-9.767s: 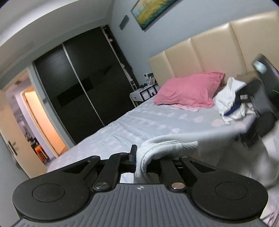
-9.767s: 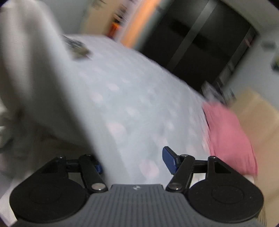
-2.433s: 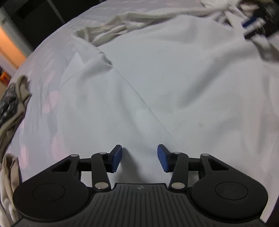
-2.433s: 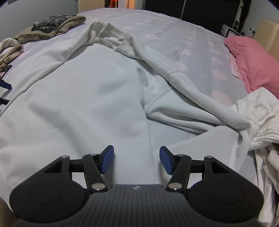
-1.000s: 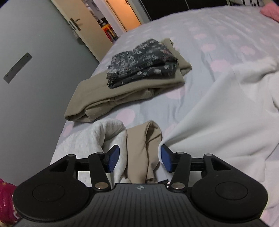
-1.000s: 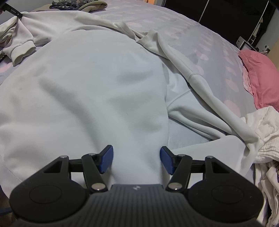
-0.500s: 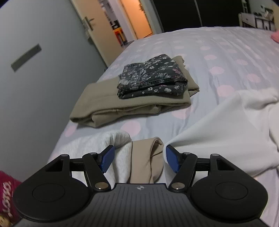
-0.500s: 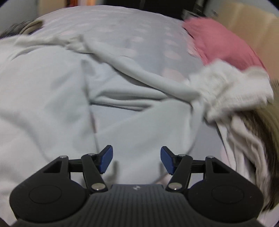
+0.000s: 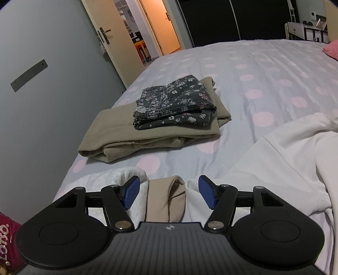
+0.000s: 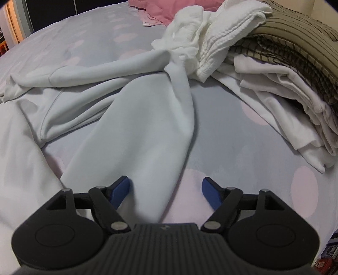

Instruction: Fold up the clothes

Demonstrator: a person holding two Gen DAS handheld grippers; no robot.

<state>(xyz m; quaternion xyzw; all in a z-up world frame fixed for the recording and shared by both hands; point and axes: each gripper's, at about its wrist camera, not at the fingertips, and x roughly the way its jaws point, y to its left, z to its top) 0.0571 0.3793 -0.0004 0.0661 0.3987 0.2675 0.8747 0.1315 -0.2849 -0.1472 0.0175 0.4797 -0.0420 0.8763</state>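
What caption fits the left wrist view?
Open left gripper over a beige cuff, facing folded floral jeans stacked on beige trousers.

A bed [image 9: 264, 69] fills most of both views, covered with a pale lilac sheet printed with soft pink dots. A pink pillow [image 10: 169, 8] lies at its far end in the right wrist view, and its corner shows at the right edge of the left wrist view. Beyond the bed, a grey wall [image 9: 42, 88] carries a small perforated metal plate [image 9: 28, 75]. A beige door [image 9: 114, 40] with a lever handle stands open onto an orange-lit hallway [image 9: 160, 27]. Dark sliding wardrobe doors [image 9: 232, 21] line the far wall, next to a white bedside cabinet [image 9: 304, 31]. A magenta package [image 9: 8, 239] with white lettering shows at the lower left.
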